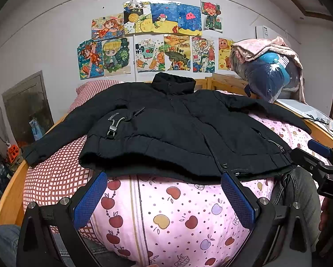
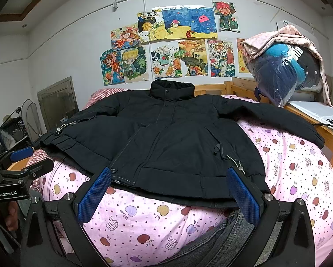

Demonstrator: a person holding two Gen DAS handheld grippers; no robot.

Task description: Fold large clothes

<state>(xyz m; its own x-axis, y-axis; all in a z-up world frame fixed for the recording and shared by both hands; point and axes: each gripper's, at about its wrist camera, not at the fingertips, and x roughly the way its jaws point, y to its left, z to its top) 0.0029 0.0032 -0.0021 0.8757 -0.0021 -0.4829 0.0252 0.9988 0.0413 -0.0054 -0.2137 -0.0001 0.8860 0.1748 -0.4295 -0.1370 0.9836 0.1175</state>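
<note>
Just beyond both wide-open, empty claws (left [image 1: 164, 197], right [image 2: 169, 194]), black jacket [image 1: 177, 131] flat on bedspread [image 1: 166, 218]

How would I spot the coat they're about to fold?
Look at the bed under the wall of children's drawings. Spread flat on its pink apple-print quilt lies the black padded jacket, sleeves out, collar toward the wall. It is the only dark garment lying open there.

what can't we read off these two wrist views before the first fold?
- Black jacket back side: hidden in both views, lies face up on the bed.
- Jacket's chest lettering: left wrist view, too small and distorted to read.
- Contents of the plastic bag: both views, wrapped and partly under pink cloth.
- Left gripper and right gripper: open; bodies cut off by the bottom edge.
</note>
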